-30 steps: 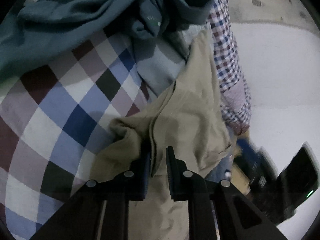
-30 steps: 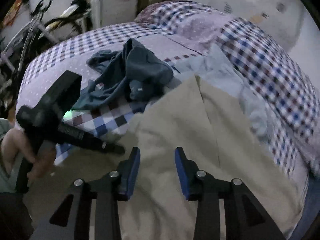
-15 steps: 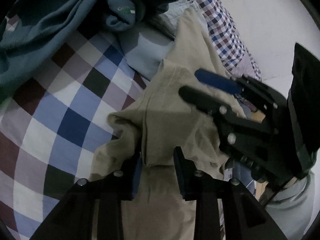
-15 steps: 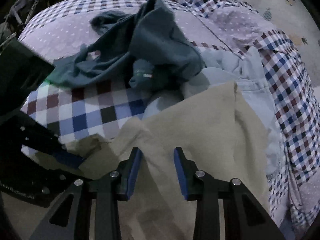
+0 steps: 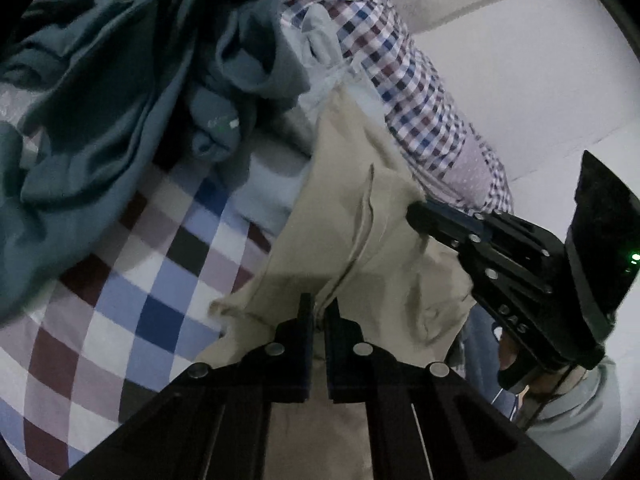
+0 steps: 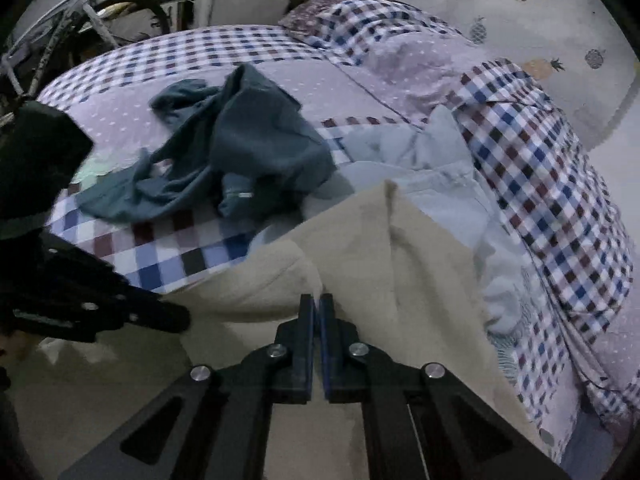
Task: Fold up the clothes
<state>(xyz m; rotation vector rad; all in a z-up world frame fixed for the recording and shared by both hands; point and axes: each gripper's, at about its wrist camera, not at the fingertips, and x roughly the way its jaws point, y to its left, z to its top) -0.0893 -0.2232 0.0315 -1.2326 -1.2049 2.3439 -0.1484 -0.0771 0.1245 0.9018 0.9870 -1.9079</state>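
Both hand-held grippers, left (image 5: 319,312) and right (image 6: 317,312), clamped on beige trousers (image 6: 360,256).

We see both grippers as matte black linkage frames with round silver screw heads at the pivots. Left gripper (image 5: 318,312): black arms, dark finger pads. Right gripper (image 6: 316,312): blue pads on the inner faces of the fingers (image 6: 326,320). From the left wrist view the right unit carries a black box housing with a small green LED (image 5: 635,257) and pale lettering on the arm. Pale grey-green sleeve (image 5: 580,412) below it
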